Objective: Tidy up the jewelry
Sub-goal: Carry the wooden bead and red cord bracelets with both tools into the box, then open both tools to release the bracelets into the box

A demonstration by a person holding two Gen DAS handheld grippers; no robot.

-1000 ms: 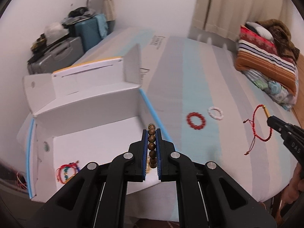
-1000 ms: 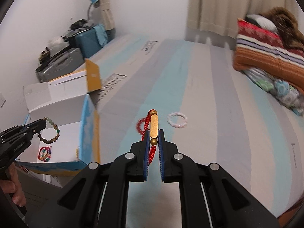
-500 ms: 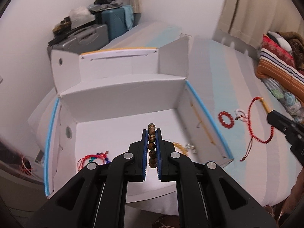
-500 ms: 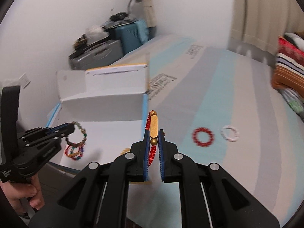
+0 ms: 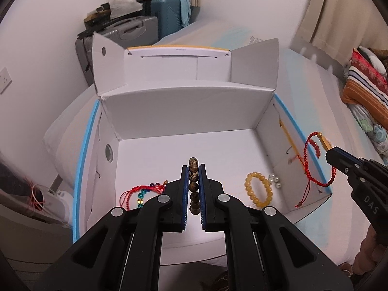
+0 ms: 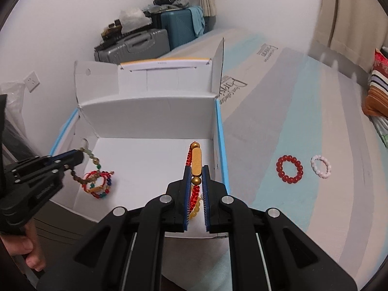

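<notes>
the wooden bead bracelet [image 5: 193,187] was pinched tight between the closed jaws of the left gripper [image 5: 193,169], up in the air over the white cardboard box [image 5: 184,111]. the right gripper [image 6: 196,172] was closed too, squeezing the red cord bracelet [image 6: 196,162] by its gold bar, over the right side of the box. in the box lay a yellow bead bracelet [image 5: 259,189], a small clear bead piece [image 5: 274,180] just beside it, and a red string bracelet with colored beads [image 5: 139,192]. on the striped bed [image 6: 291,111], near the box, a red bead bracelet [image 6: 289,168] and a pink bead bracelet [image 6: 321,166] lay side by side.
</notes>
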